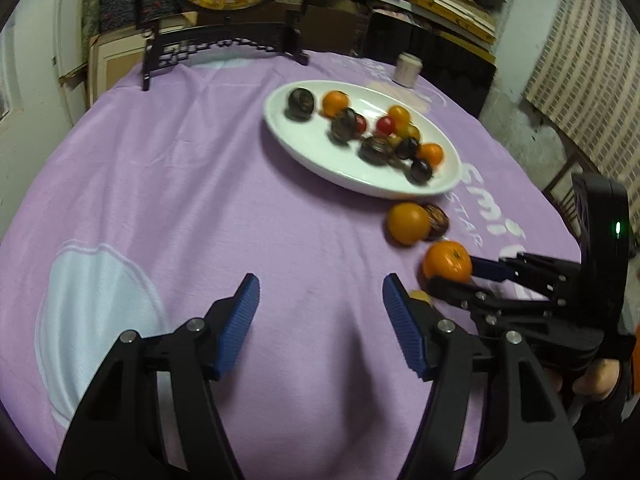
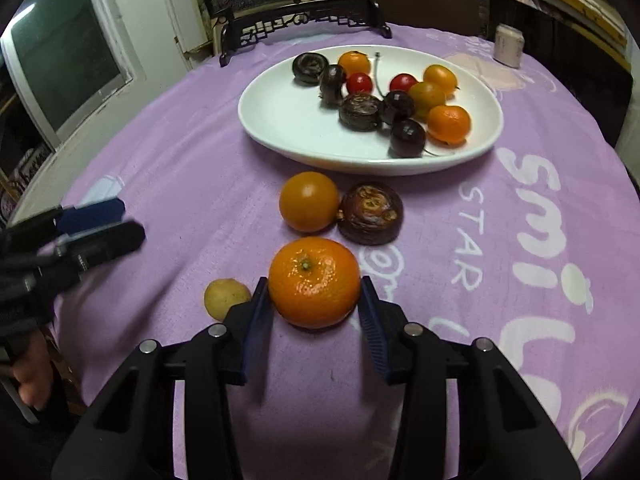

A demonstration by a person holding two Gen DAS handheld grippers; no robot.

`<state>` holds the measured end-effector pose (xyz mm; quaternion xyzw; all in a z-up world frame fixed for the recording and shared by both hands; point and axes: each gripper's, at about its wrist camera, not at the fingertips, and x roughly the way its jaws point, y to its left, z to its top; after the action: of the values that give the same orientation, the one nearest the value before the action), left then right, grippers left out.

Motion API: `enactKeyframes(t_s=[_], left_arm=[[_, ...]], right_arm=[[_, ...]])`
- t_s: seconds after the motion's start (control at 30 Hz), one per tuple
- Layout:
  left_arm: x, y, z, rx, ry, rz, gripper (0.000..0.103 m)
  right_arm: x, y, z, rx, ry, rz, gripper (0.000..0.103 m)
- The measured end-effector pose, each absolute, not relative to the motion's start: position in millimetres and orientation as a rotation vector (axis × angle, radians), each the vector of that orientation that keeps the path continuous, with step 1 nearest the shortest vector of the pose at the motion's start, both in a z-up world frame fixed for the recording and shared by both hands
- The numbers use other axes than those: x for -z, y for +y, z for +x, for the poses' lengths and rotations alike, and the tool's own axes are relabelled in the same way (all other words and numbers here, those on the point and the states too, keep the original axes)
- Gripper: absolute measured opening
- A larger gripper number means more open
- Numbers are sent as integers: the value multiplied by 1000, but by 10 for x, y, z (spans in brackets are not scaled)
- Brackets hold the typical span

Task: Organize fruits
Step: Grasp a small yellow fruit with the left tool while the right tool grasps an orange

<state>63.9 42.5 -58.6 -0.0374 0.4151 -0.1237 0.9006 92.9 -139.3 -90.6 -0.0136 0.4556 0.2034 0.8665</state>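
Note:
A tangerine (image 2: 314, 282) with a green stem scar lies on the purple cloth, and my right gripper (image 2: 314, 285) is shut on it, a blue pad against each side. The left wrist view shows that tangerine (image 1: 447, 261) between the right gripper's (image 1: 454, 274) fingers. Just beyond it sit a smooth orange fruit (image 2: 309, 201) and a dark brown fruit (image 2: 371, 213); a small yellow fruit (image 2: 226, 298) lies left of my fingers. The white oval plate (image 2: 288, 128) holds several orange, red and dark fruits. My left gripper (image 1: 320, 288) is open over bare cloth, holding nothing.
A dark carved stand (image 2: 304, 20) with a round picture stands at the table's far edge. A small pale jar (image 2: 508, 44) sits far right. Shelves of boards fill the back wall. A person's hand (image 1: 596, 376) holds the right gripper.

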Motion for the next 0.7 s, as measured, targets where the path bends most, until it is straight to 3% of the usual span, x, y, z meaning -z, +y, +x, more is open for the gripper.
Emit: enactKeyframes(t_s=[0.7], left_arm=[[891,-449,705,322,978,68,67]], right_arm=[[742,-2216,609,-338,889,85,45]])
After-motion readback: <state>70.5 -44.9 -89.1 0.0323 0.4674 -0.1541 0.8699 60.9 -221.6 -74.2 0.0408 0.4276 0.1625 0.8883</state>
